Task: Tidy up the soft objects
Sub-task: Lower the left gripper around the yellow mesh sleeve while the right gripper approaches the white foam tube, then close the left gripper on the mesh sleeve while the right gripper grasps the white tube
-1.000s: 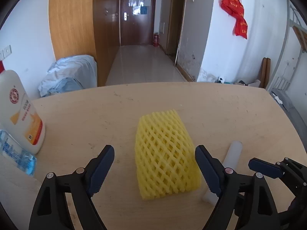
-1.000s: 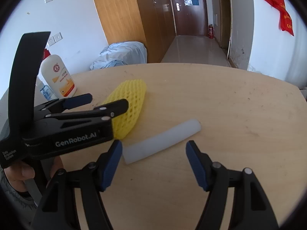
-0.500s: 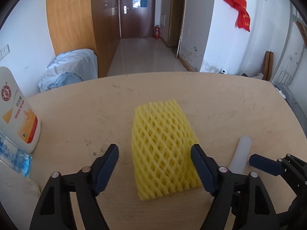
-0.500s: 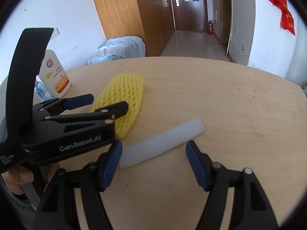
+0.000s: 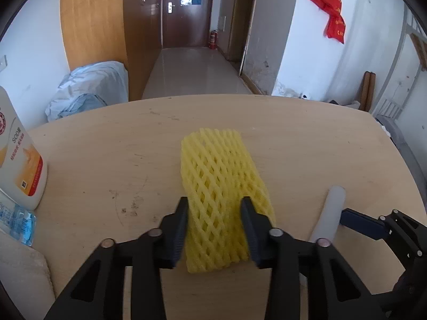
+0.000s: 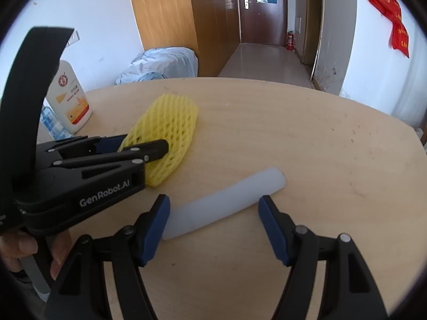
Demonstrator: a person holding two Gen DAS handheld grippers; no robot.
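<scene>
Yellow foam net point(image 5: 224, 194) lies mid-desk point(image 5: 106, 165), and the left gripper point(image 5: 214, 217) is closing on its near end right now, pads squashing the mesh in from both sides. Nothing lifted yet as far as I can tell, net looks flat on the wood. Right gripper point(image 6: 213, 224) is spread wide over the white tube point(image 6: 226, 202), left pad about touching it, right pad clear, so no pinch there. Basically the job's barely begun: both soft things need grabbing and putting somewhere, and no bin or spot shows. Bottle point(image 6: 70, 96) stands off left.
</scene>
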